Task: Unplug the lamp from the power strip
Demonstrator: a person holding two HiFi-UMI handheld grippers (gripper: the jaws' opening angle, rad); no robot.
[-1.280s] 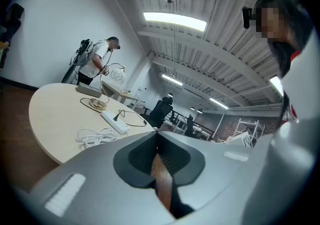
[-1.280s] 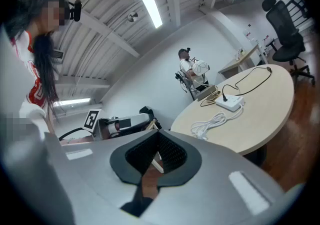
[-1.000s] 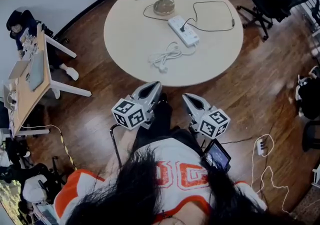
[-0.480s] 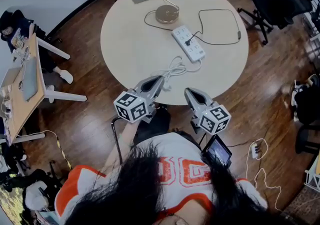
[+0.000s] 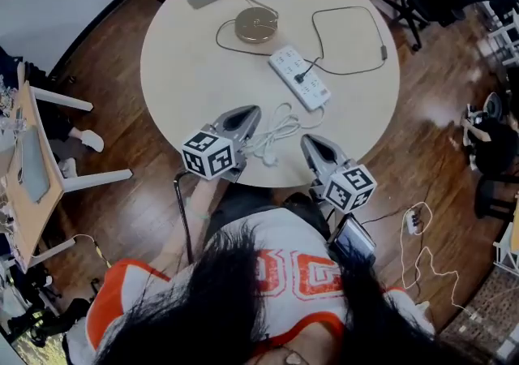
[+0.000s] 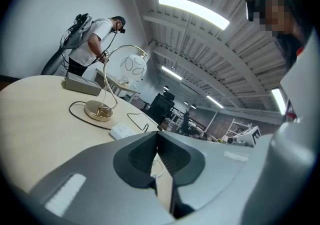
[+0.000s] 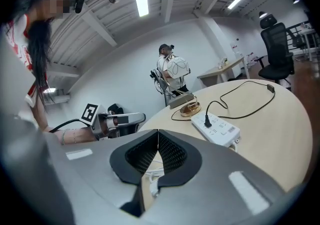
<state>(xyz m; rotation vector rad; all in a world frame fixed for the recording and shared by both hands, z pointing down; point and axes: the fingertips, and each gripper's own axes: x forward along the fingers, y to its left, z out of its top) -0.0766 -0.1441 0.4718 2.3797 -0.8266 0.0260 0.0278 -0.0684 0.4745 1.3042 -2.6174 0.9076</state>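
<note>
Plug [image 5: 302, 77]: small, rigid, probably snug in strip [image 5: 285, 63]; pinch body, not limp cord [image 5: 349, 7]. Left gripper [image 5: 247, 113], right gripper [image 5: 311, 144], near edge: jaws together, empty.

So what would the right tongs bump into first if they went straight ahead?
Probably the loose white cord coiled on the table just ahead of the right tongs; the power strip lies further on. Depth is hard to judge.
</note>
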